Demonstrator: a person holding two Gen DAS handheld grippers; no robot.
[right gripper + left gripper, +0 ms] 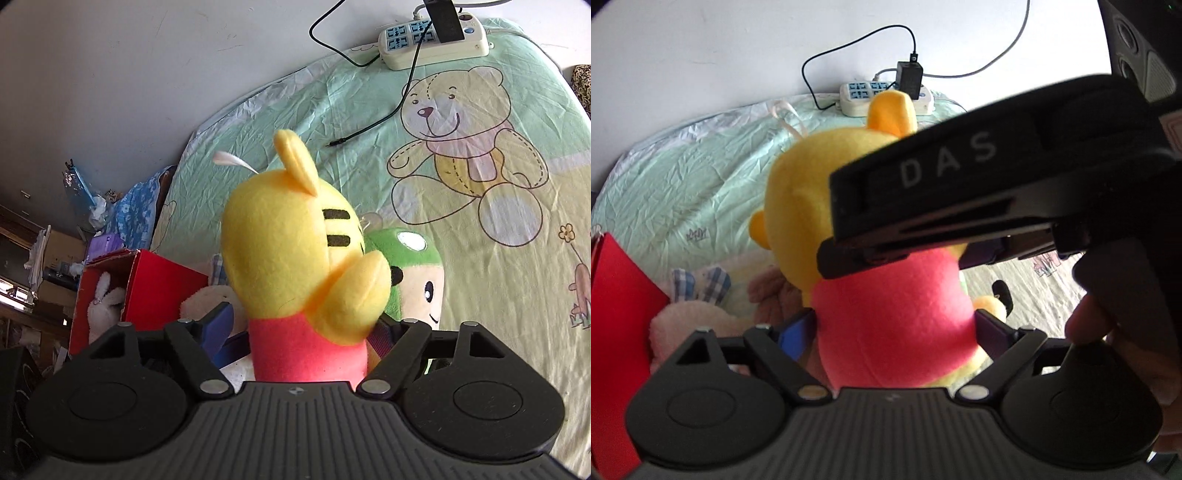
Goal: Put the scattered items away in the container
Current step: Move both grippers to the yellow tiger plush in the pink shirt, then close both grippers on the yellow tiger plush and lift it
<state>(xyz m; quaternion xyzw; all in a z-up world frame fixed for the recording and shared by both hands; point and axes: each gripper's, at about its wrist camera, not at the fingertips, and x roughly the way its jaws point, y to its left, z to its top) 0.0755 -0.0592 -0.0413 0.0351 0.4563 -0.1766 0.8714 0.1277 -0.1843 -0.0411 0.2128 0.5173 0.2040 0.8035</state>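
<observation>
Both hand-held grippers, left and right, clamp the yellow plush toy's pink middle above the bed; it should travel level toward the red box at the bed's edge.

black ribbed gripper — silver screws, blue pads

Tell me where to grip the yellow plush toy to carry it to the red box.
Grip the yellow plush toy at its pink-shirted torso, from both flanks. That waist is narrower than the head, and both grippers already pinch it there, left gripper and right gripper.
</observation>
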